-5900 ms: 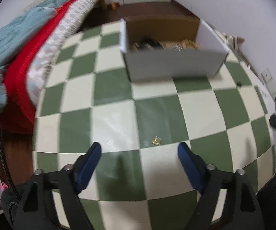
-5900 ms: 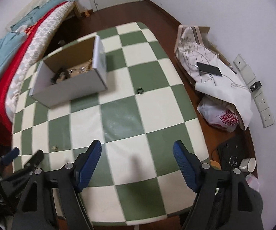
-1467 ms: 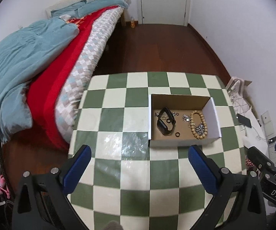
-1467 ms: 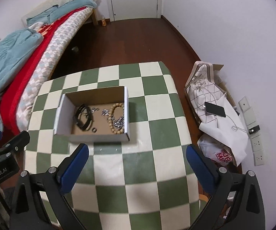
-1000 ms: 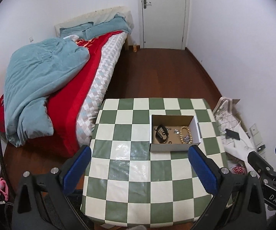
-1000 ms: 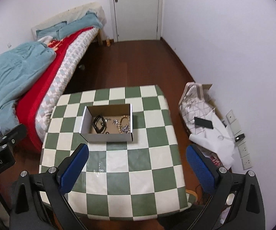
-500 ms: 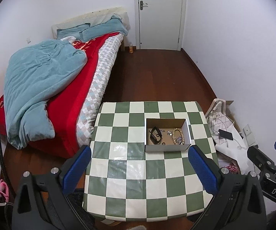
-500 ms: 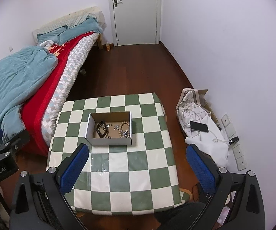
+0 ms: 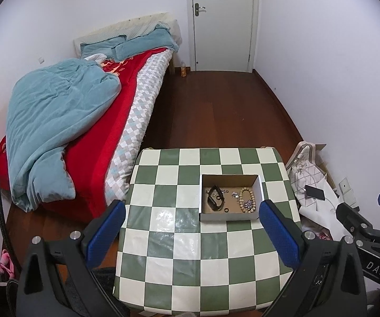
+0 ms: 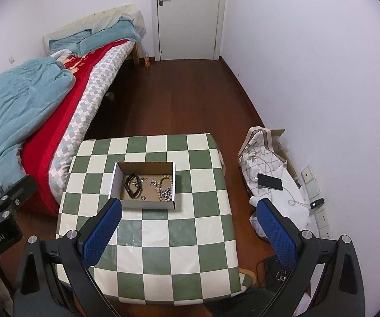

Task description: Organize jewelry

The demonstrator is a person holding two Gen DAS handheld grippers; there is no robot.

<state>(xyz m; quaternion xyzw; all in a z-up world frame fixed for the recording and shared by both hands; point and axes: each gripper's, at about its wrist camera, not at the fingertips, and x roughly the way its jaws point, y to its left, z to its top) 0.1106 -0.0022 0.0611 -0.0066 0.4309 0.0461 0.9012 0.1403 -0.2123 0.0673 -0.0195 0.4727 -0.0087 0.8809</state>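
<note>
So the open cardboard box with white outer walls (image 9: 229,198) sat on the green-and-white checkered table (image 9: 190,251), a bit toward its far right part, and as far as I could tell all the jewelry was inside it: a black strap-like bracelet (image 9: 214,198) on the left, a small dark ring (image 9: 226,209) near the front wall, a loop of tan wooden beads (image 9: 246,198) on the right and some little silvery bits (image 9: 248,204) lying against the beads. I couldn't spot a single loose piece anywhere on the tabletop, so my read was that the job looked pretty much finished, unless sorting inside the box was wanted. Both tools were held high, well apart from the box. The left gripper (image 9: 190,227) had its blue-padded fingers (image 9: 105,233) spread wide with nothing between them, and the right gripper (image 10: 190,220) was just as wide apart and empty. View differences: the right wrist camera showed the white wall sockets (image 10: 319,206) with a charger cable, the black phone (image 10: 270,181) lying on the white patterned bag (image 10: 266,158), and the left tool poking in at its left edge. The left wrist camera gave more of the bed with the teal duvet and red blanket (image 9: 65,121), something pink down on the floor, and the right tool at its right edge.
</note>
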